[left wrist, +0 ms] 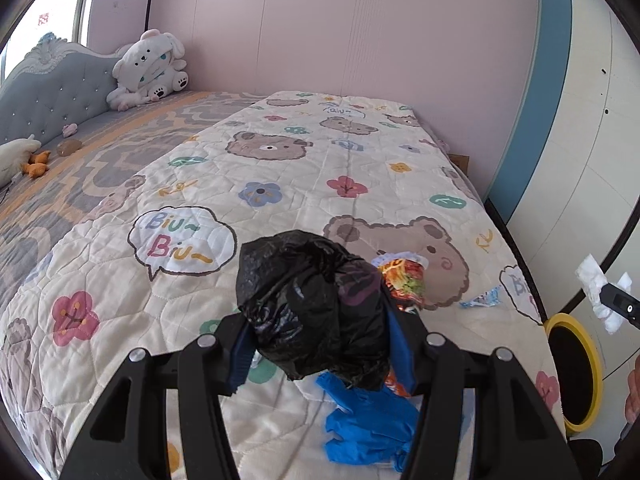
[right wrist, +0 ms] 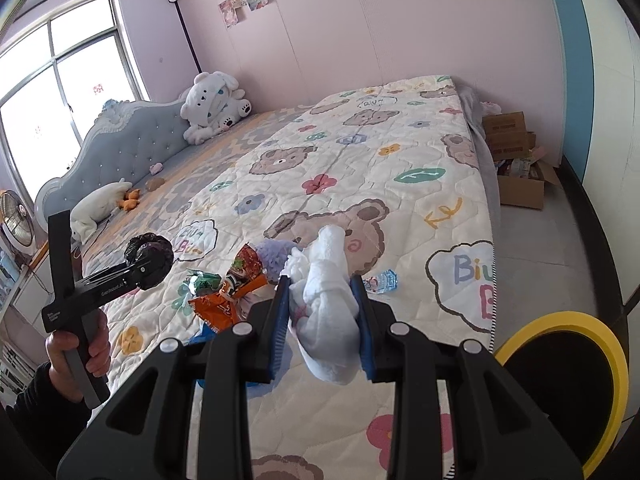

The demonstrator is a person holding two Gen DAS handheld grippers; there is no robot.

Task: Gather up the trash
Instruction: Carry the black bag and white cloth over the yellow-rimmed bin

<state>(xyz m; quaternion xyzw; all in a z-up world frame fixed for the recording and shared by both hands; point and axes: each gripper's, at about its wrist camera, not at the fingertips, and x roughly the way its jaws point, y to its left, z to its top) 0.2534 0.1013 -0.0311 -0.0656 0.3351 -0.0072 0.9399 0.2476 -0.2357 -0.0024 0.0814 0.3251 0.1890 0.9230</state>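
My left tongs [left wrist: 320, 344] are clenched on a crumpled black bag [left wrist: 308, 300] and my right tongs [right wrist: 322, 320] on a wad of white tissue [right wrist: 324, 304], both held above the bed's near edge, close to the yellow-rimmed bin [right wrist: 576, 384] on the floor off its near right corner. Both loads are soft and bulge past the pads, so I judge either could slip and fall short of the bin. Wrappers [right wrist: 224, 292], a blue glove [left wrist: 368, 424] and a small packet [right wrist: 382, 280] lie on the quilt [left wrist: 280, 184] by that edge, where a low pass could sweep them off.
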